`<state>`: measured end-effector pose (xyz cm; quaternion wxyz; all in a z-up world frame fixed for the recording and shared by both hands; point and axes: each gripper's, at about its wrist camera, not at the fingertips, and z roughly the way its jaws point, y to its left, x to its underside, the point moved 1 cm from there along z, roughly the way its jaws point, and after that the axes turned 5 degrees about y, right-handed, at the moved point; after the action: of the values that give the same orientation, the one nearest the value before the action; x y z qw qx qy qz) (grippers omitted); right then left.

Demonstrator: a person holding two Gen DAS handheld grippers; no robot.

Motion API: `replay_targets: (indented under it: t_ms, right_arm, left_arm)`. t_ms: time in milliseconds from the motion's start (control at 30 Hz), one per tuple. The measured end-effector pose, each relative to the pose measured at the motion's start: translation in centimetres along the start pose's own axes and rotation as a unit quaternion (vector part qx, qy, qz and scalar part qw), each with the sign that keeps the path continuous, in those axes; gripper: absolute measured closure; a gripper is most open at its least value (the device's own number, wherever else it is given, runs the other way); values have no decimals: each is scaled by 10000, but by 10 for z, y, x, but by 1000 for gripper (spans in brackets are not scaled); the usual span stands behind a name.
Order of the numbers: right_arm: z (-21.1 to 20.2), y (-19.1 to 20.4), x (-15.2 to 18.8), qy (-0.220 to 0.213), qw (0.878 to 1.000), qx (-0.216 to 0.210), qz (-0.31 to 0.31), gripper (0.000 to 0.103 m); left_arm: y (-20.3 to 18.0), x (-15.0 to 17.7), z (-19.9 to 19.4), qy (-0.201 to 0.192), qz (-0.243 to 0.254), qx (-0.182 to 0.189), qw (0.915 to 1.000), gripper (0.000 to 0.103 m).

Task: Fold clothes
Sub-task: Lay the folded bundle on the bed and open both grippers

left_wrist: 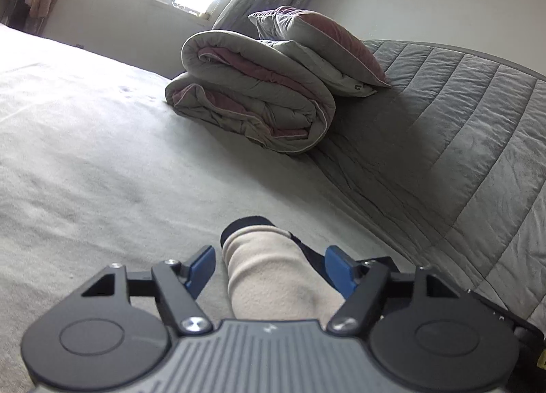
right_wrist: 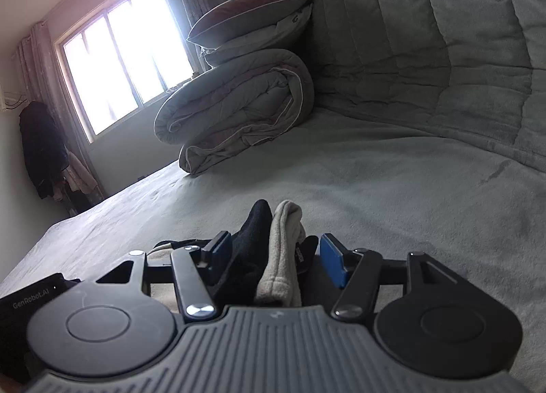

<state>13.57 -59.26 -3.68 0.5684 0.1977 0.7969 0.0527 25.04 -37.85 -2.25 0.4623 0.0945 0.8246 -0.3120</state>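
Soft, light beige sock [left_wrist: 273, 273] lies between the left gripper [left_wrist: 269, 265] pads, jaws apart. Right gripper [right_wrist: 276, 256], spread too, straddles bunched black sock [right_wrist: 252, 236] at twelve o'clock; pinch the cuffs, they'll flop.

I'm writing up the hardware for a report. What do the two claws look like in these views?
Both match: the left claw and right claw have black linkage arms with silver screws, blue pads on the fingers, round black discs and a ribbed grey body. A black block reading GenRobot.AI shows in the right view.
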Motion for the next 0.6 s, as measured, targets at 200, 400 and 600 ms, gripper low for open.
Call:
replay_targets:
  t_ms: [200, 400, 600]
  right_arm:
    - [-8, 40, 14, -750, 9841, 77, -1610, 63]
    - [27, 32, 24, 236, 9858, 373, -1619, 92]
    - [34, 33, 27, 493, 9834, 622, -1633, 92]
  left_arm:
    - [-19, -6, 21, -74, 875, -130, 9961, 55]
    - [-14, 18, 49, 408, 1203, -439, 9909, 61]
    - [-27, 20, 47, 439, 1566, -738, 9839, 59]
